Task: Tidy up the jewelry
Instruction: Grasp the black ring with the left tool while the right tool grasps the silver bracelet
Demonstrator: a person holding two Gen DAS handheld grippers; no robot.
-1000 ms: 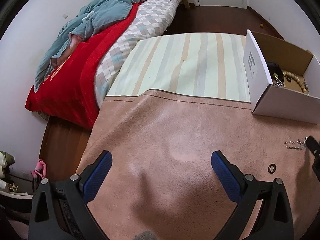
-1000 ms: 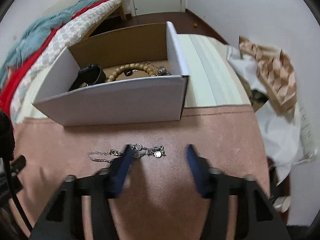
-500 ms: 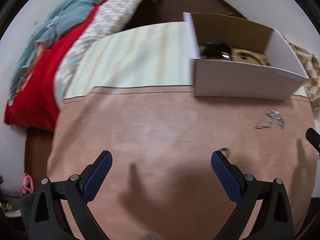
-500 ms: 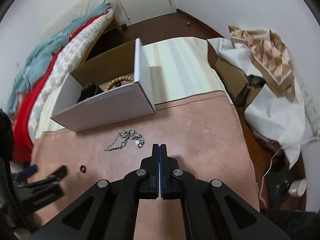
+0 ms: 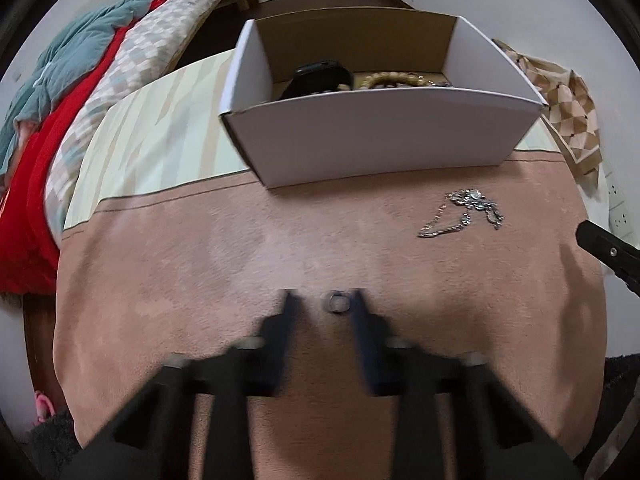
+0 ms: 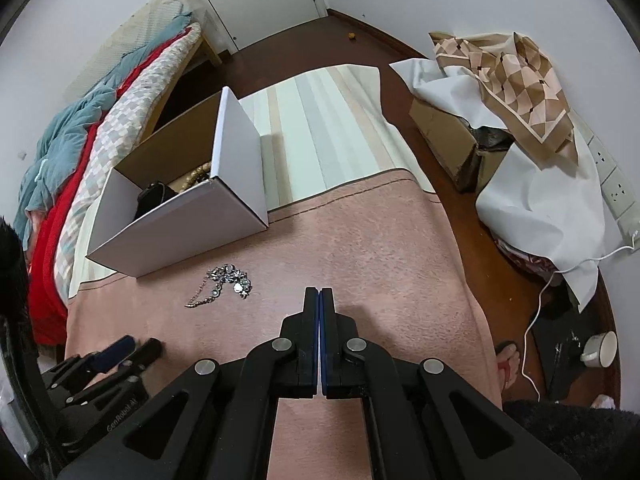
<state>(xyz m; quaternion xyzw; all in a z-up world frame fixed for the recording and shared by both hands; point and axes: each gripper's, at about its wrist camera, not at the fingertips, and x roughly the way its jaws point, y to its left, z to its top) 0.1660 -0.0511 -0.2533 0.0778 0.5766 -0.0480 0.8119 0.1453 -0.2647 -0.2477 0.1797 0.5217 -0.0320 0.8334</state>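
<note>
On the pink blanket (image 5: 160, 280), a ring (image 5: 337, 303) sits between the part-open left gripper (image 5: 323, 308), a chain (image 6: 224, 282) lies loose, the box (image 5: 380, 140) holds some pieces (beads, something black), and the right gripper (image 6: 319, 300) is clenched, empty.

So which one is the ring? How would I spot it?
Find the white box on the pink blanket. Nearer than it, the ring lies between the left gripper's fingers. It's one small dark hoop; the necklace is a shiny tangled chain.

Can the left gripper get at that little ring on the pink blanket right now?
Probably yes: the left gripper already has its jaws on either side of the ring, nothing lying between them on the pink blanket.
</note>
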